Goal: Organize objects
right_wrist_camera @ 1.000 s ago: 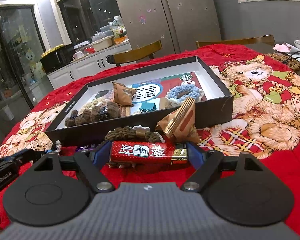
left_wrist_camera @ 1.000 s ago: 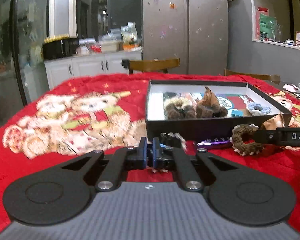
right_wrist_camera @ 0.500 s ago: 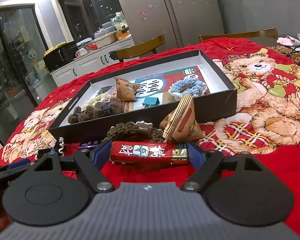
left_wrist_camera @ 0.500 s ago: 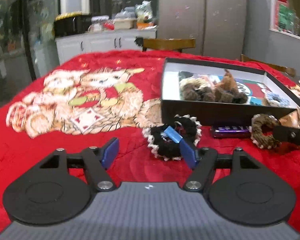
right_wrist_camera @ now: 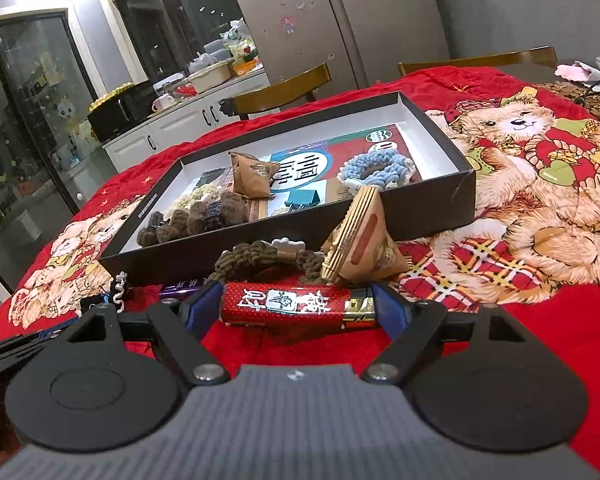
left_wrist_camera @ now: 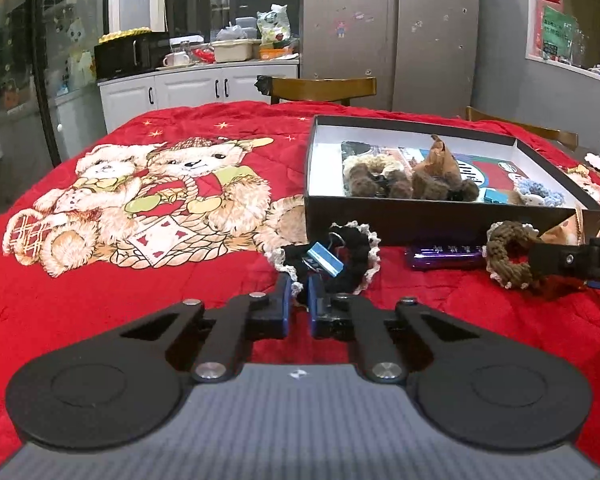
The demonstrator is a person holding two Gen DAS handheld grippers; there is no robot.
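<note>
Black scrunchie (left_wrist_camera: 350, 258) now pinched by left tool (left_wrist_camera: 299, 286).

A table under a red bear blanket, with a box and loose bits along its near wall.

We see the blanket (left_wrist_camera: 112, 280) covering the table, printed with teddy bears. On it sits a black box (right_wrist_camera: 440, 208). Just before the box's near wall we find a black scrunchie (left_wrist_camera: 352, 260) with a pale trim and a blue clip (left_wrist_camera: 324, 258) on it, a purple packet (left_wrist_camera: 446, 256), a brown scrunchie (left_wrist_camera: 504, 256), a tan pyramid pouch (right_wrist_camera: 360, 240) and a red packet (right_wrist_camera: 288, 306), all lying on the blanket.
</note>
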